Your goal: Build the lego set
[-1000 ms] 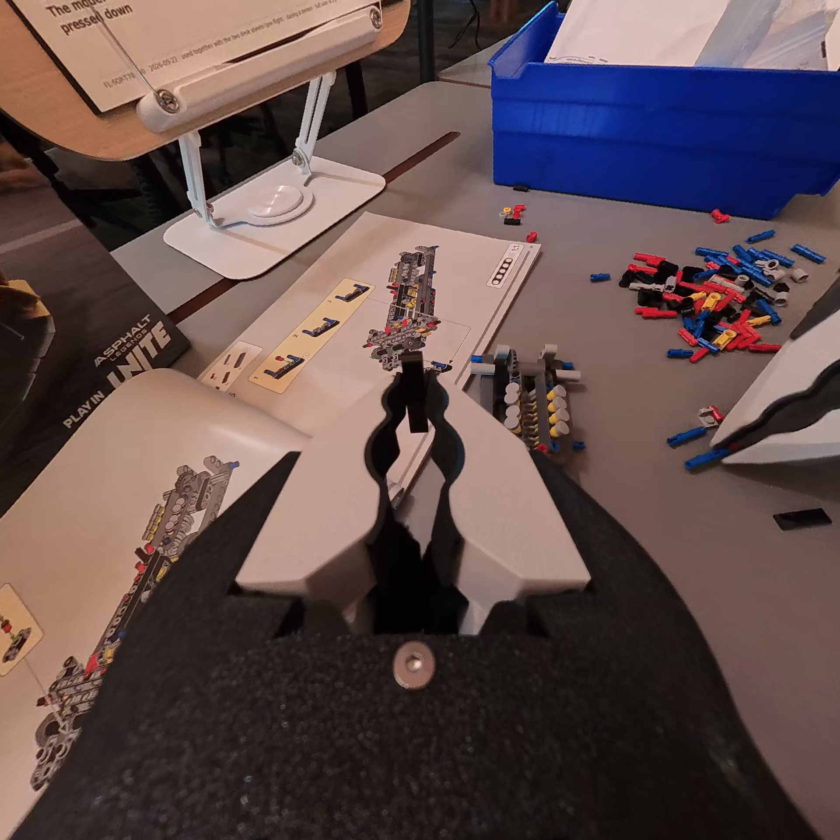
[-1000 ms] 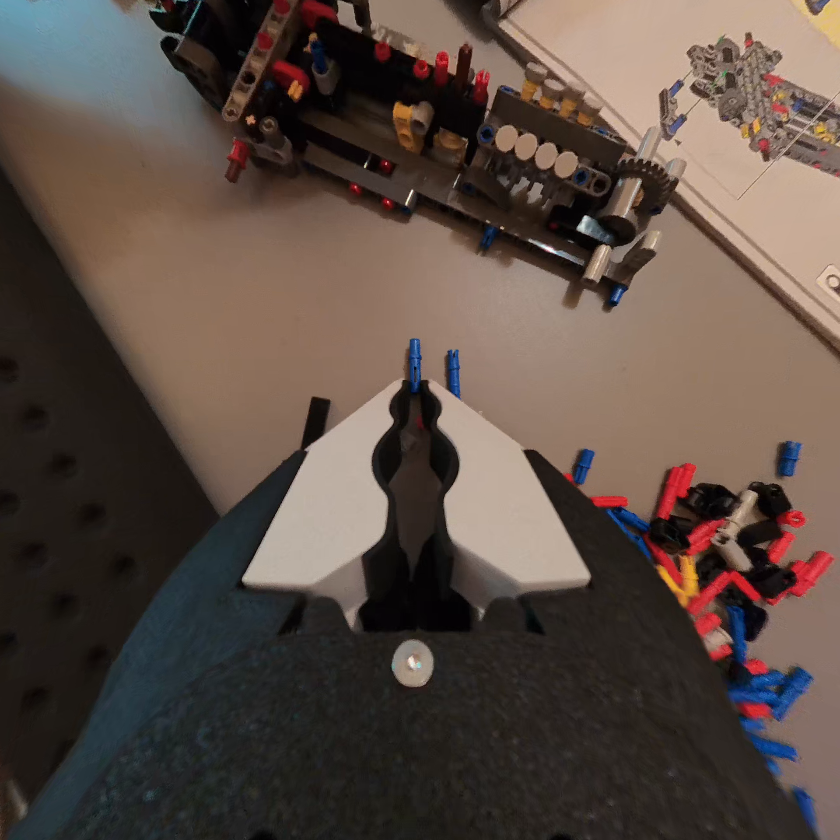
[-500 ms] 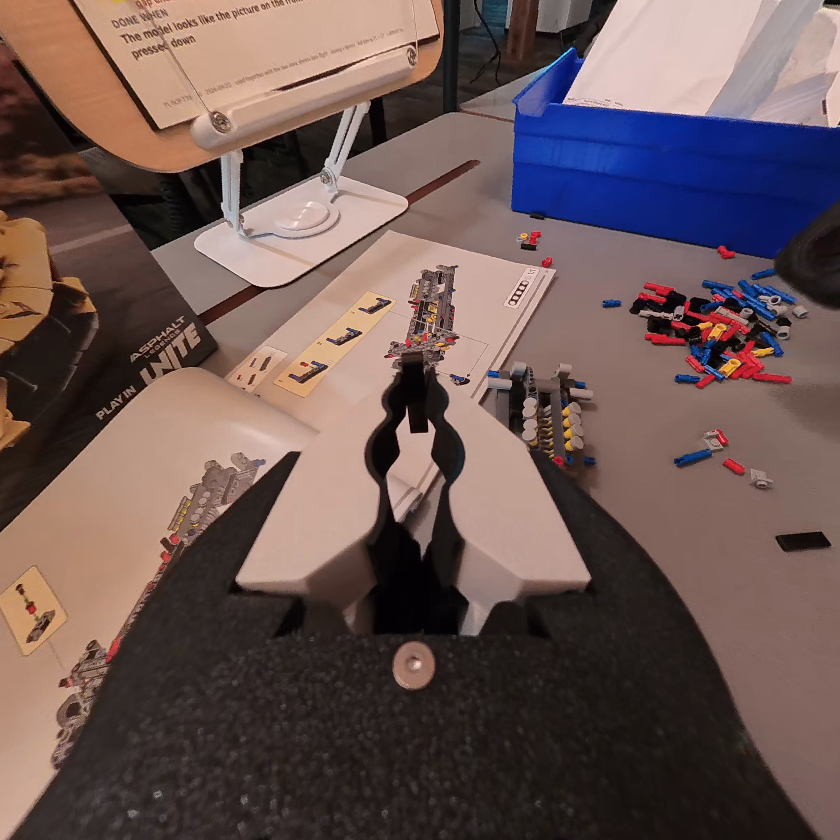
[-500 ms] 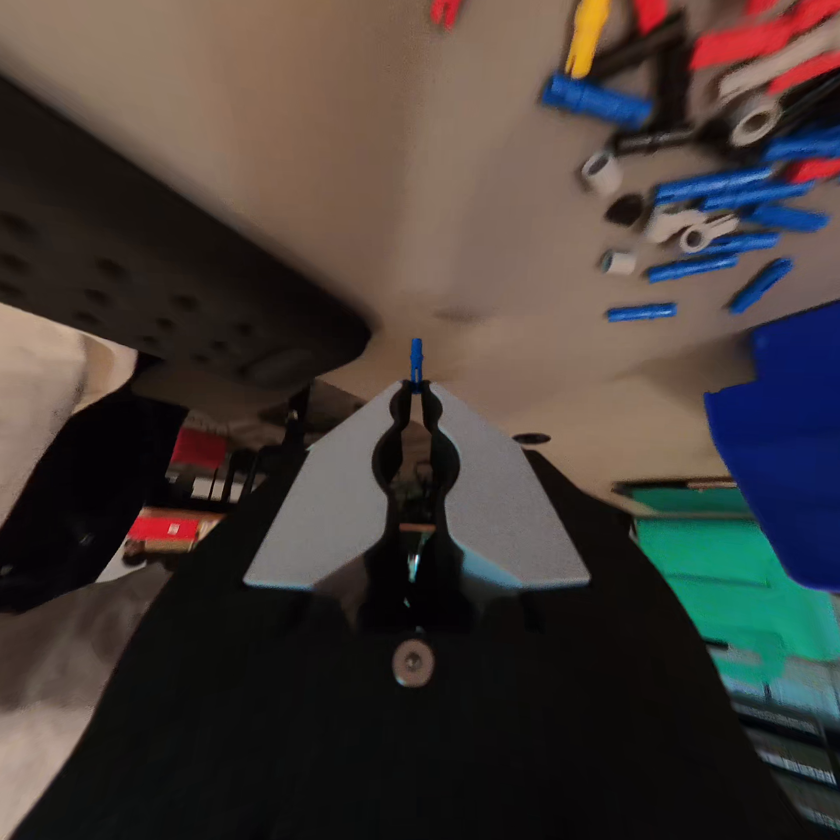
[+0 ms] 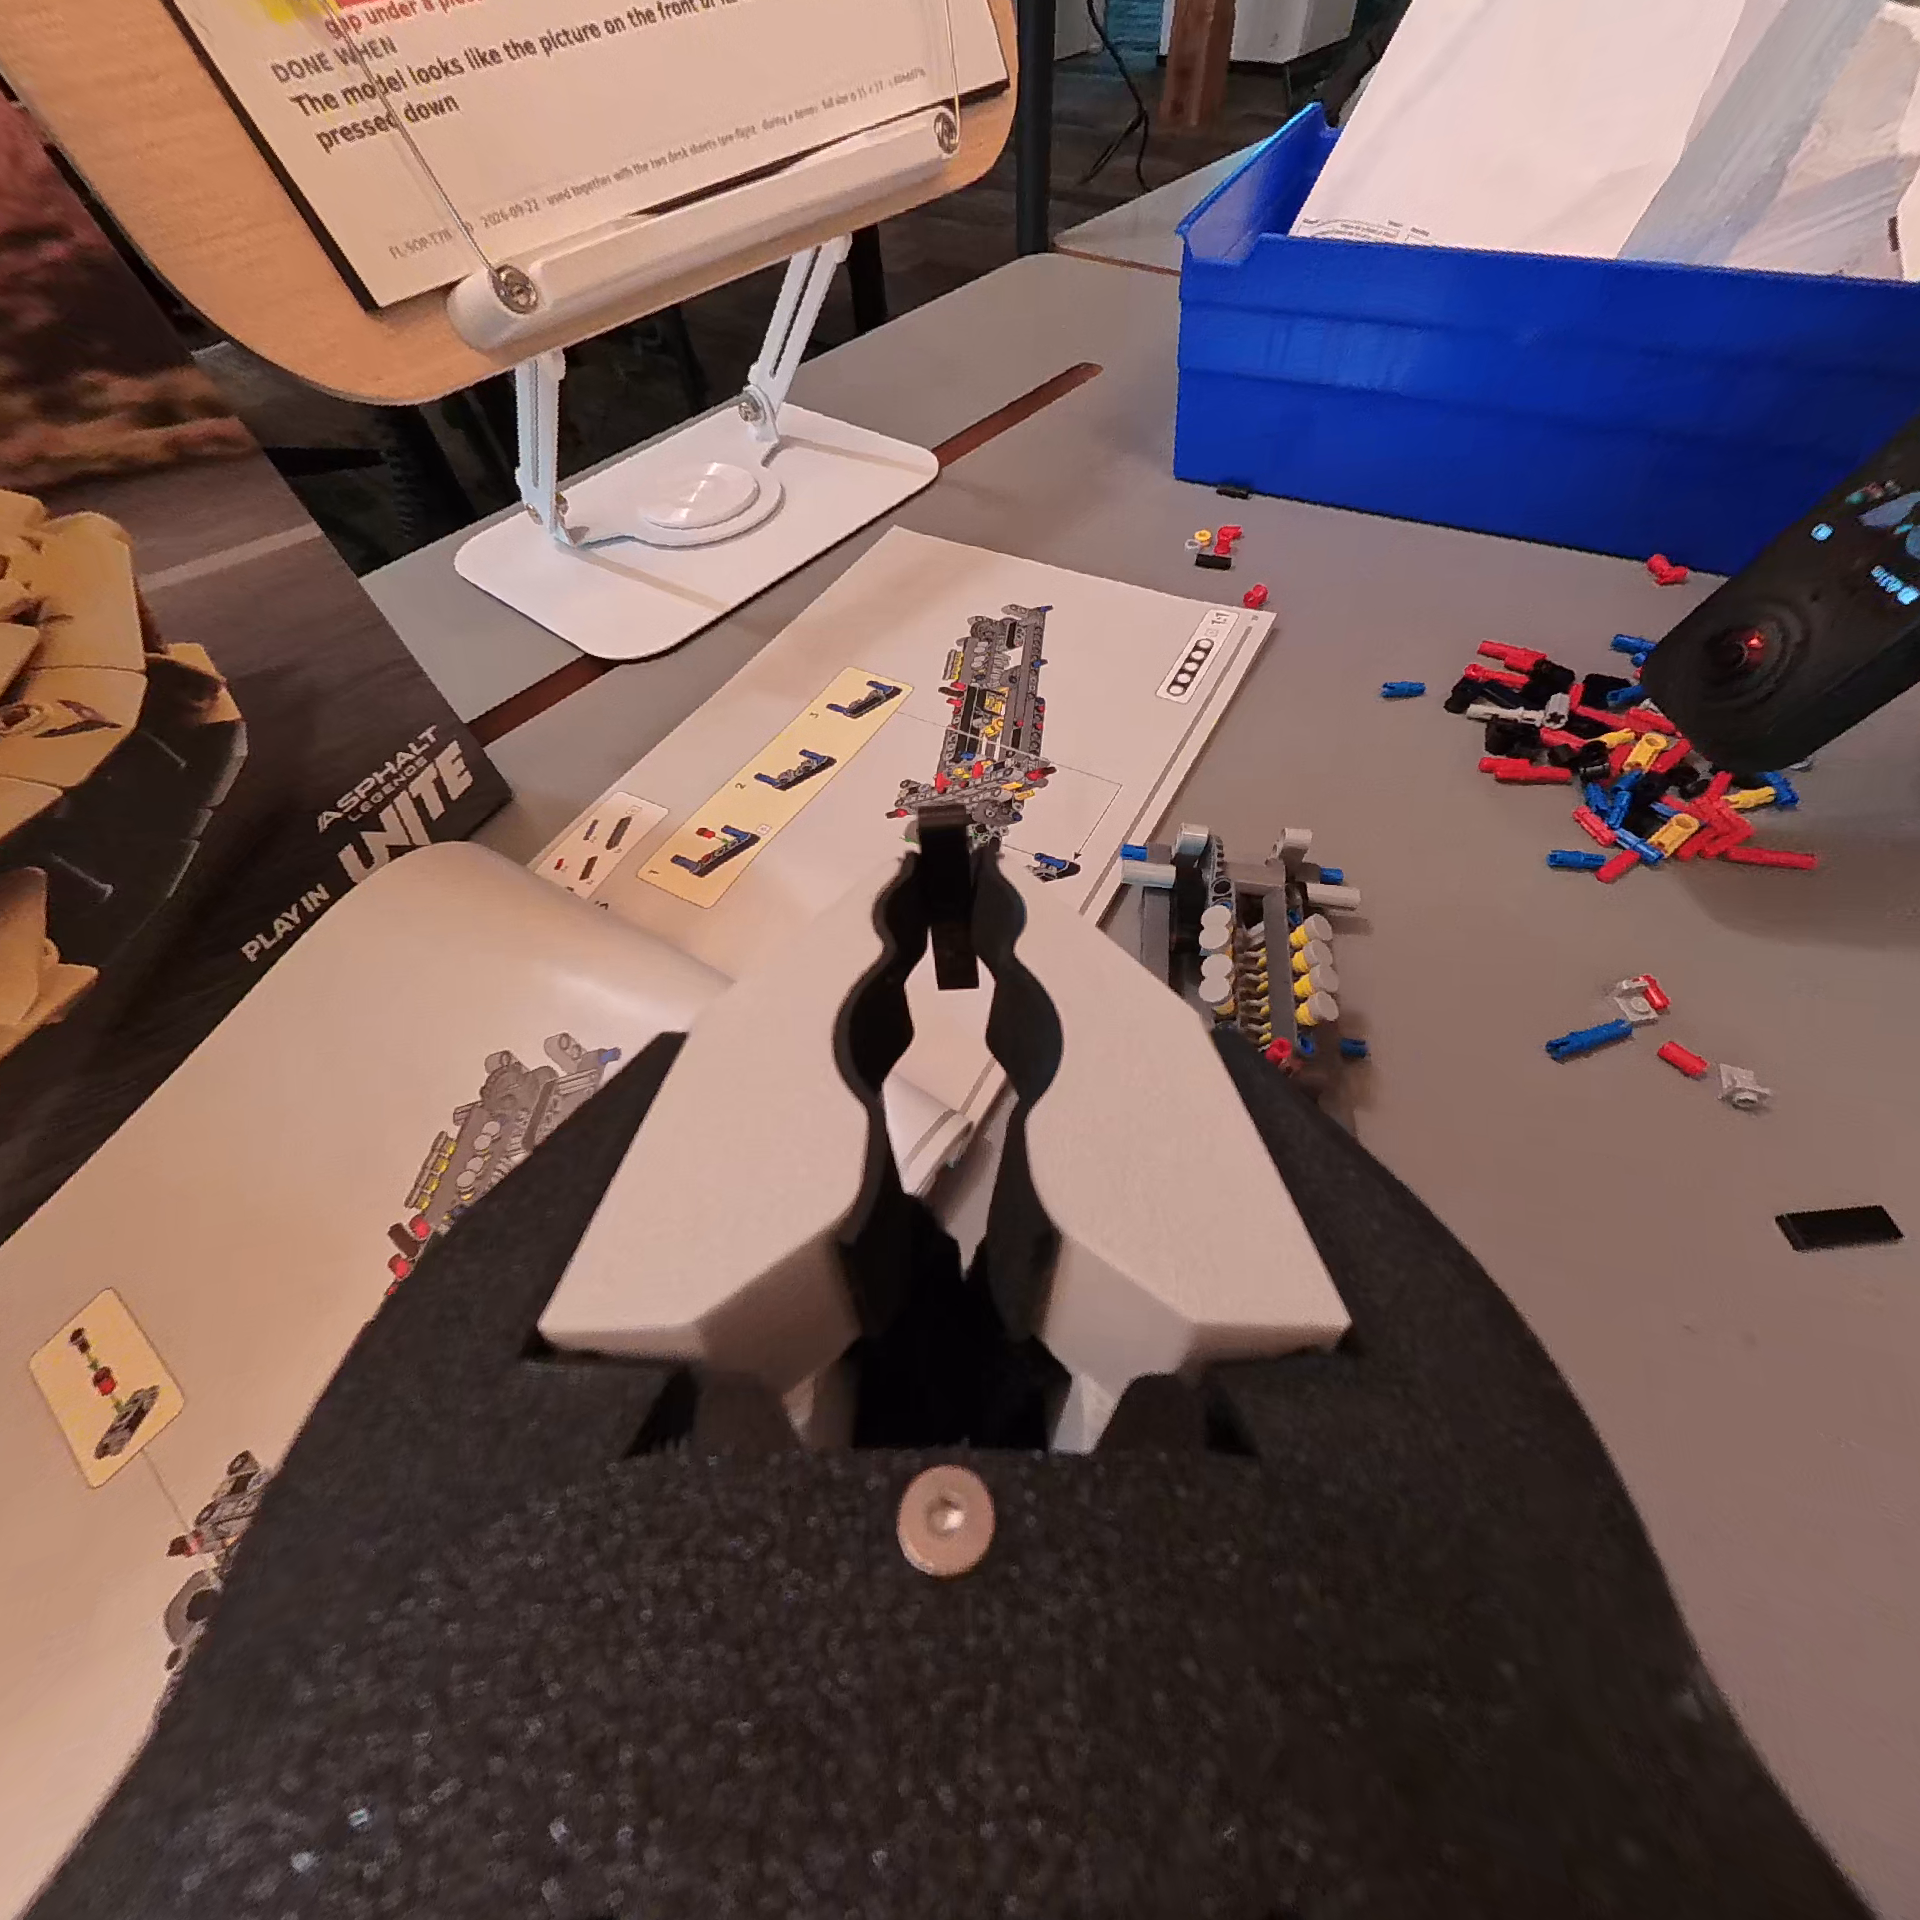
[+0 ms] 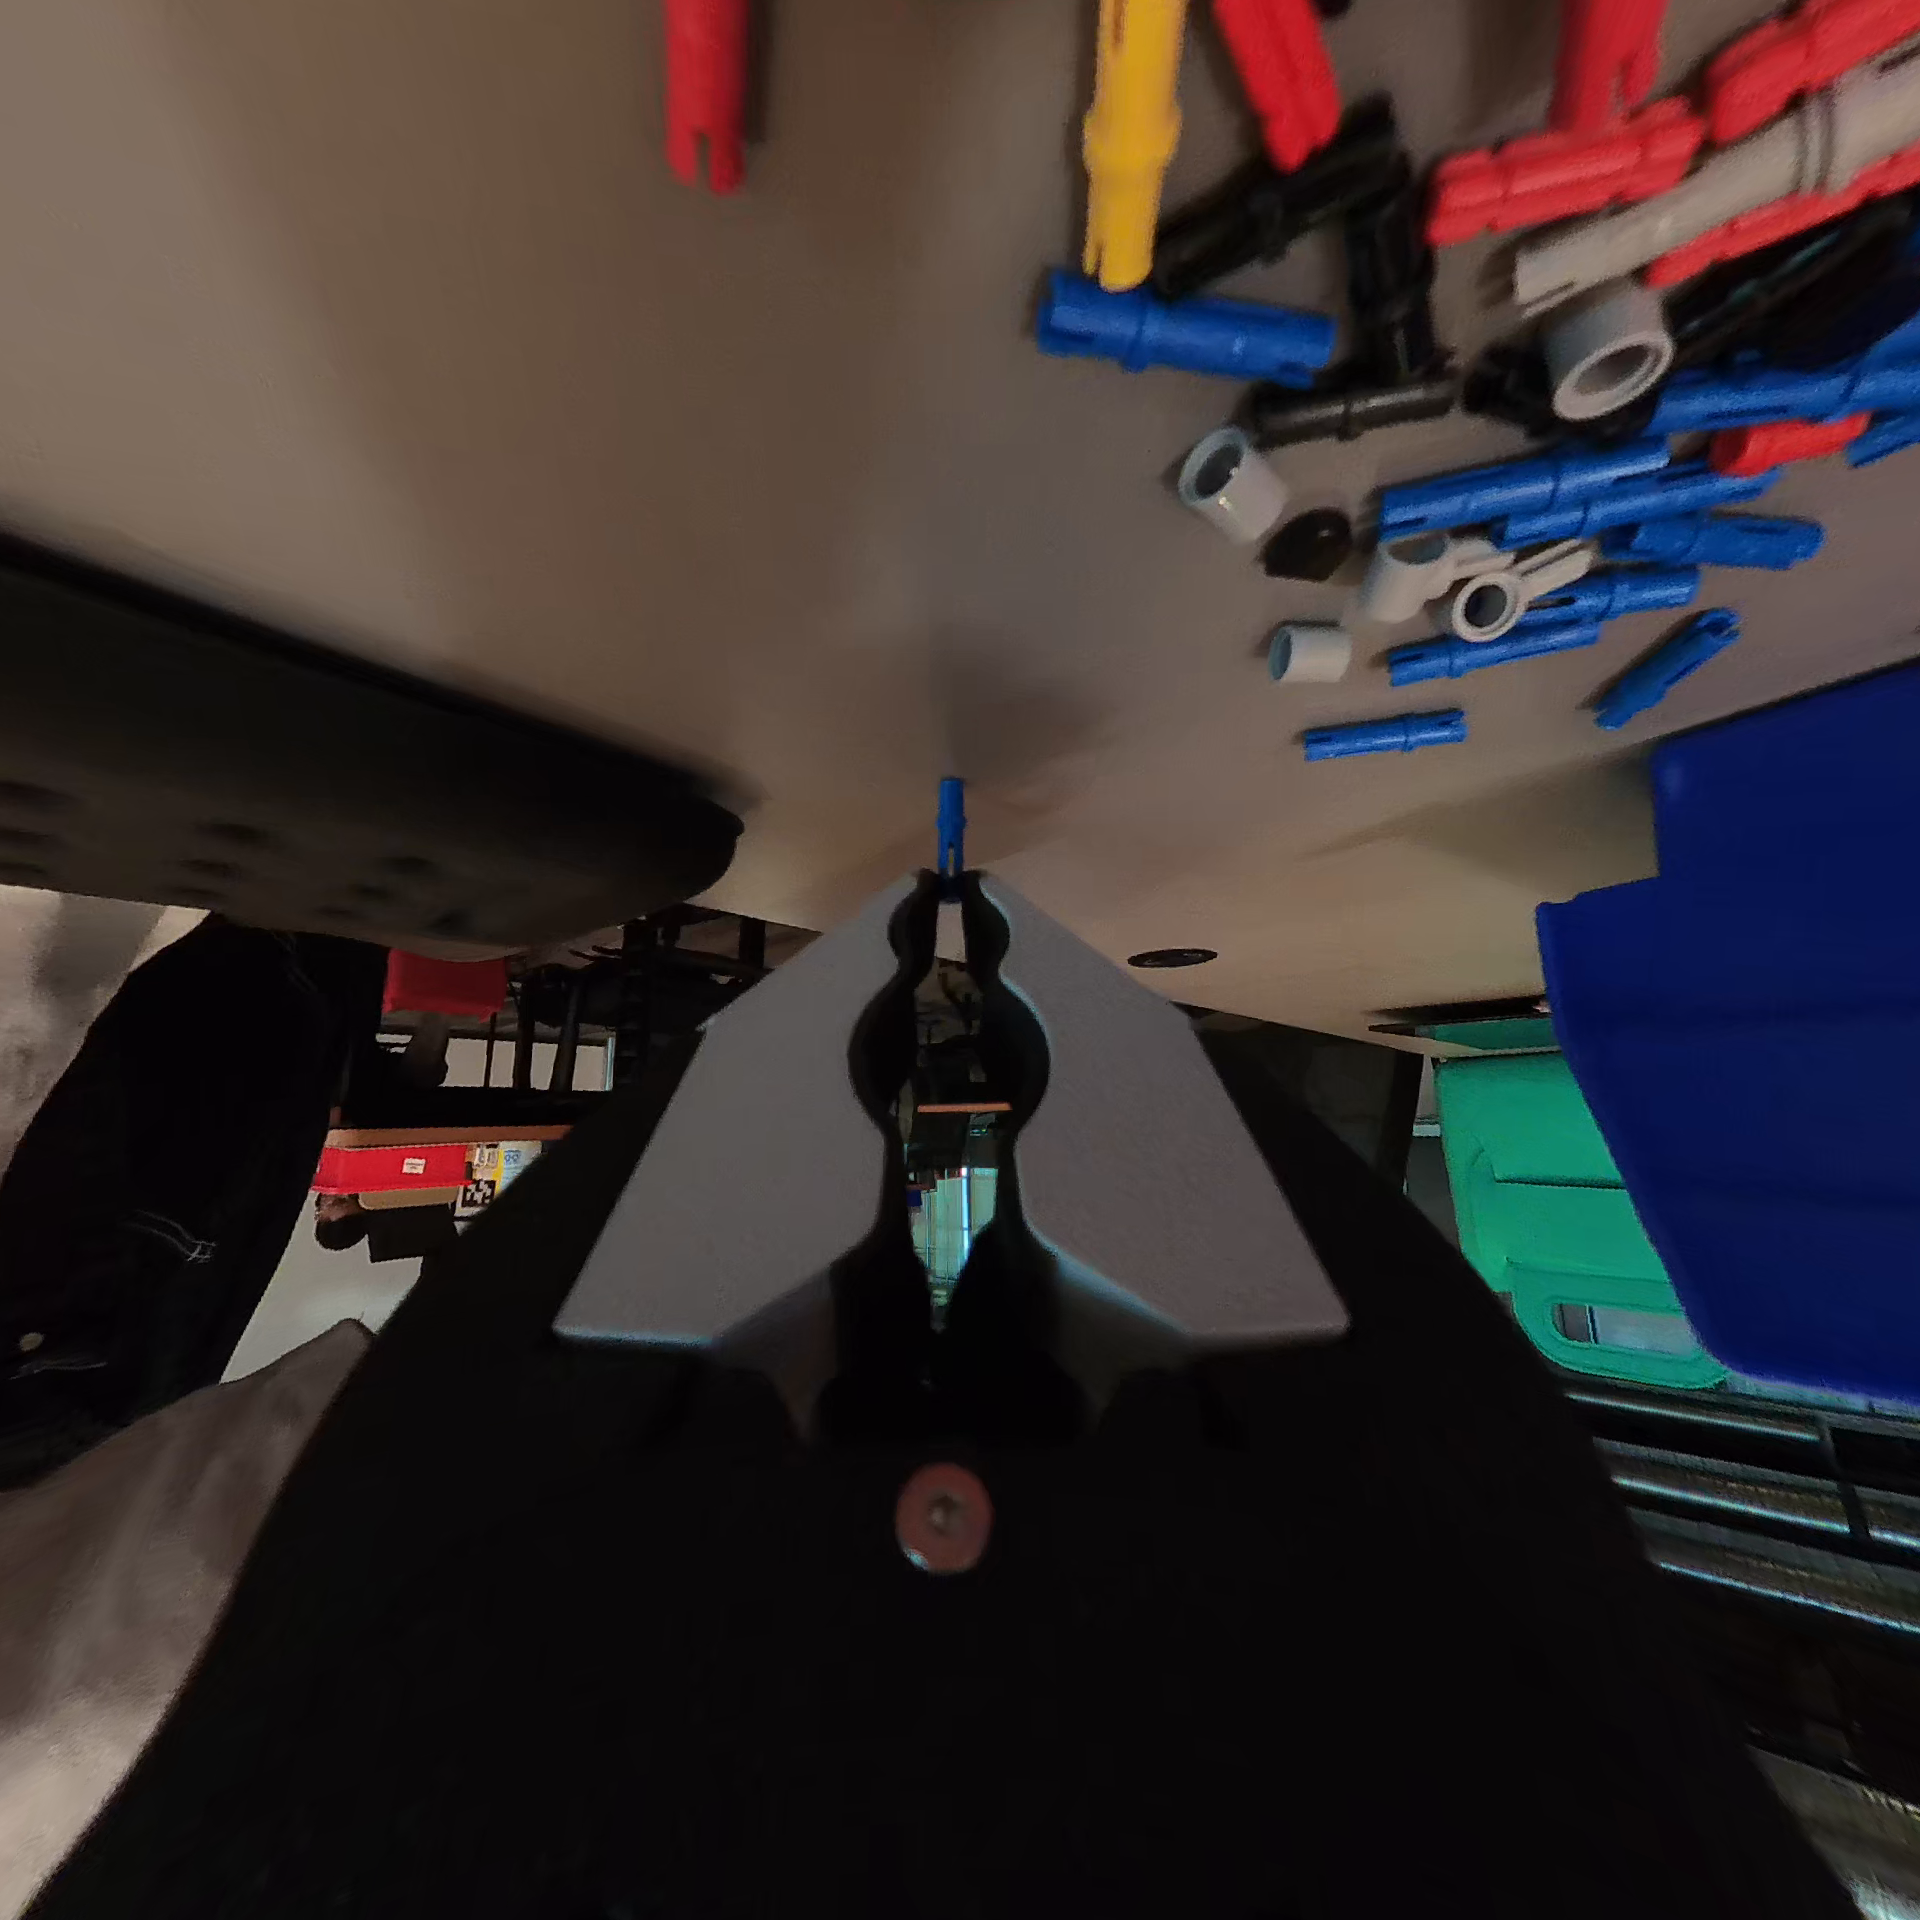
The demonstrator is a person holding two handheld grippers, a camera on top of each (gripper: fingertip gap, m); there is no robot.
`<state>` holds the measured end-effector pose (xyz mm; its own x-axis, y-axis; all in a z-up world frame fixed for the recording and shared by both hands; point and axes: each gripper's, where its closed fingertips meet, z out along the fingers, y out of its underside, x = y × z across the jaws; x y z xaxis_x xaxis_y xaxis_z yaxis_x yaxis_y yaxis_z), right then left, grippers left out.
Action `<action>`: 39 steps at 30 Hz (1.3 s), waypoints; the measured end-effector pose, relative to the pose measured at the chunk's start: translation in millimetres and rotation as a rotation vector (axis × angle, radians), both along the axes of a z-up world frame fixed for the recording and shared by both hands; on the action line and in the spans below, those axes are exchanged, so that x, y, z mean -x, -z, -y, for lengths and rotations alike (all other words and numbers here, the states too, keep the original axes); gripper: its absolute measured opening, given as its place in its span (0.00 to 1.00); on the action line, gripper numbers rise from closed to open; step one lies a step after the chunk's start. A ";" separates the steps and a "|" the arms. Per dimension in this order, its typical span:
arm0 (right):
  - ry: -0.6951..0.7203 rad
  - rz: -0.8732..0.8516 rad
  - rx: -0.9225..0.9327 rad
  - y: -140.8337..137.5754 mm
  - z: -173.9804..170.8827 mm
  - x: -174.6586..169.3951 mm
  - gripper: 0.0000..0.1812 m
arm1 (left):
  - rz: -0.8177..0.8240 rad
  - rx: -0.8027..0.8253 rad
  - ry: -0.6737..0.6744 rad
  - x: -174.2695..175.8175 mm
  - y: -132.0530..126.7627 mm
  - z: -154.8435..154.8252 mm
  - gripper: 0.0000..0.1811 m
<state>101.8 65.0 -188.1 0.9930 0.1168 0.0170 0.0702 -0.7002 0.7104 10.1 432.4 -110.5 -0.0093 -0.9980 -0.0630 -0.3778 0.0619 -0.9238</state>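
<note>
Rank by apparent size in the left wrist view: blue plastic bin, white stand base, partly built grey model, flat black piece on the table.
1. Blue plastic bin
2. White stand base
3. Partly built grey model, nearer the camera, so unsure
4. Flat black piece

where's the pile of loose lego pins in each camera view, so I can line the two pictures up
Left wrist view: the pile of loose pins lies at the right edge, on the grey table, partly under the right gripper's black body.
Right wrist view: the pile fills the upper right corner, seen upside down and close.
Shared landmark: the blue bin, top right in the left view, right edge in the right view.
</note>
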 end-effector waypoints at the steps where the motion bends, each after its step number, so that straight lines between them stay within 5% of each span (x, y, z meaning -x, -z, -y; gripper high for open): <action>1: -0.004 0.002 -0.003 0.0 -0.4 -0.1 0.01 | -0.002 0.001 0.003 -0.1 0.3 1.0 0.03; 16: -0.036 -0.006 -0.037 -0.3 0.0 1.4 0.07 | -0.009 -0.014 0.017 0.3 0.8 5.0 0.04; 23: -0.023 0.008 -0.379 -21.6 5.9 -13.7 0.10 | -0.014 -0.012 0.019 0.4 2.0 4.9 0.04; 30: 0.120 -0.167 -0.969 -5.8 -3.2 0.5 0.12 | -0.019 -0.034 0.031 0.0 2.1 10.8 0.03; 35: 0.024 -0.094 -1.020 9.3 -0.7 1.1 0.12 | -0.032 -0.048 0.042 -0.7 5.9 14.4 0.03; 39: 0.107 -0.124 -1.049 12.7 -6.0 0.8 0.10 | -0.040 -0.043 0.042 -1.3 8.9 14.0 0.04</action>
<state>101.0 70.9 -200.9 0.9990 0.0143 -0.0431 0.0026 -0.9654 -0.2606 11.4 418.3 -119.4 -0.0542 -0.9930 -0.1049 -0.4102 0.1179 -0.9043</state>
